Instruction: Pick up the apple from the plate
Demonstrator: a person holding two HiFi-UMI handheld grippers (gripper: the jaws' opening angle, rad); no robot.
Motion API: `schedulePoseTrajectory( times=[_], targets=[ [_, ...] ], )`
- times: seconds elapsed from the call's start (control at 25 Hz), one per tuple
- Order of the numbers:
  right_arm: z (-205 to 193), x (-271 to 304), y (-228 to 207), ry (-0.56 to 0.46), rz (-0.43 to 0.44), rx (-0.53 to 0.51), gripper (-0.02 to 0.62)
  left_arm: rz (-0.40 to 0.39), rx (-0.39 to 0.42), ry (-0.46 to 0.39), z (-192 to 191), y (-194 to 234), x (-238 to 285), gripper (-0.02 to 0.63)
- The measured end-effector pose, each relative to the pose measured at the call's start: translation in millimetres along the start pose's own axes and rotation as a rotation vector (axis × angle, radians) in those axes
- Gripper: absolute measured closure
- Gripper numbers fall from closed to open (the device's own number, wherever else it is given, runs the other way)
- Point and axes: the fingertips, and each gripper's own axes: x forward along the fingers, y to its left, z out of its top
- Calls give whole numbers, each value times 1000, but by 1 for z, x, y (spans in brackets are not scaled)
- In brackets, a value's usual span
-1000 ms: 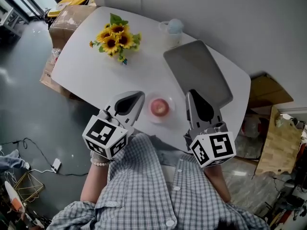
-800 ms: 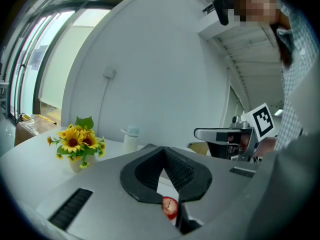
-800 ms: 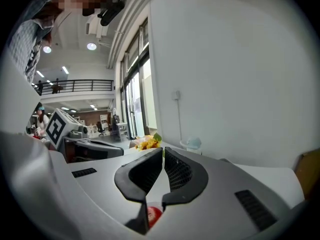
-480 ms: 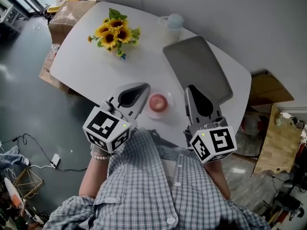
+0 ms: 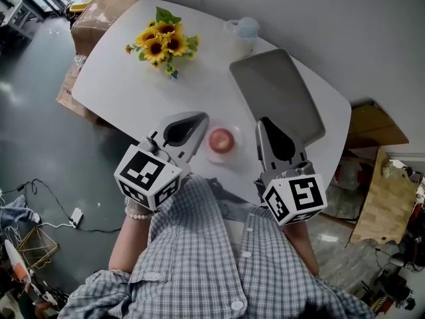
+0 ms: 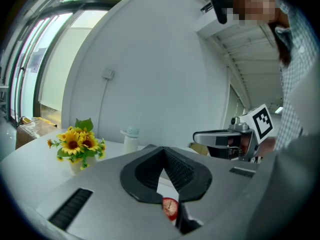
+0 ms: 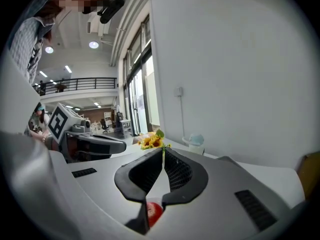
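Observation:
A red apple (image 5: pixel 221 139) lies on a small pale plate (image 5: pixel 211 156) near the front edge of the white table (image 5: pixel 119 85). My left gripper (image 5: pixel 201 117) hovers just left of the plate, shut and empty, with its tips level with the apple. To the right of the plate my right gripper (image 5: pixel 263 122) is shut too and holds nothing. In the left gripper view the apple (image 6: pixel 170 209) shows low down behind the closed left gripper (image 6: pixel 163 150). The right gripper view has the apple (image 7: pixel 154 212) below the closed right gripper (image 7: pixel 163 150). Neither gripper touches the apple.
A grey closed laptop (image 5: pixel 277 95) lies behind the right gripper. Sunflowers in a vase (image 5: pixel 163 44) and a white lidded cup (image 5: pixel 243 33) stand at the back. Cardboard boxes (image 5: pixel 99 12) sit on the floor at far left, more cardboard (image 5: pixel 385 191) at right.
The left gripper has moved right, closer to the plate's left side. The right gripper has hardly shifted. Both stayed shut.

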Motion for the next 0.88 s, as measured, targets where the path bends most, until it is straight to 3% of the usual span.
schedulePoseTrajectory(
  times=[0.88],
  targets=[
    [-5, -2, -4, 24, -26, 1, 565, 35, -8, 3, -4, 15, -6, 595]
  ],
)
